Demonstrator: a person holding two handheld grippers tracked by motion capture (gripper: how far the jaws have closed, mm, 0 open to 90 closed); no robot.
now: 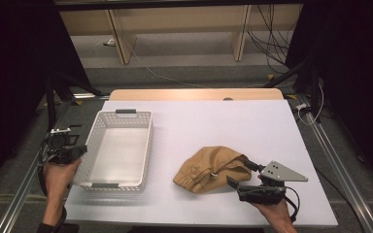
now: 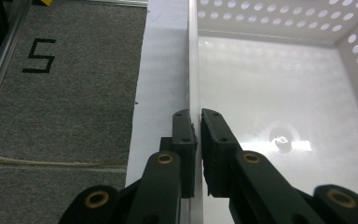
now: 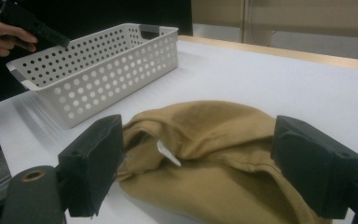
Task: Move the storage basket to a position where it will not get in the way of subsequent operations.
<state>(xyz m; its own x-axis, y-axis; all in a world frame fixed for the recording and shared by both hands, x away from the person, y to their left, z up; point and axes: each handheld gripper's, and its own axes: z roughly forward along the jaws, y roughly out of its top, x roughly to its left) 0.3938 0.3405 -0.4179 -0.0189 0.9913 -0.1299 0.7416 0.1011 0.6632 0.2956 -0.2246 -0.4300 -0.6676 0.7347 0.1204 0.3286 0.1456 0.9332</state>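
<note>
While bunched on the table, tan garment (image 3: 214, 154) between right claw's (image 3: 214, 168) open jaws.

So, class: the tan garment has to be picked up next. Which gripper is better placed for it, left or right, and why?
Right. The right gripper has its jaws open on either side of the tan garment. The left gripper is shut on the white basket's side wall, across the table from the cloth.

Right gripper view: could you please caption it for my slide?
Open right gripper facing a tan cloth, white basket behind.
</note>
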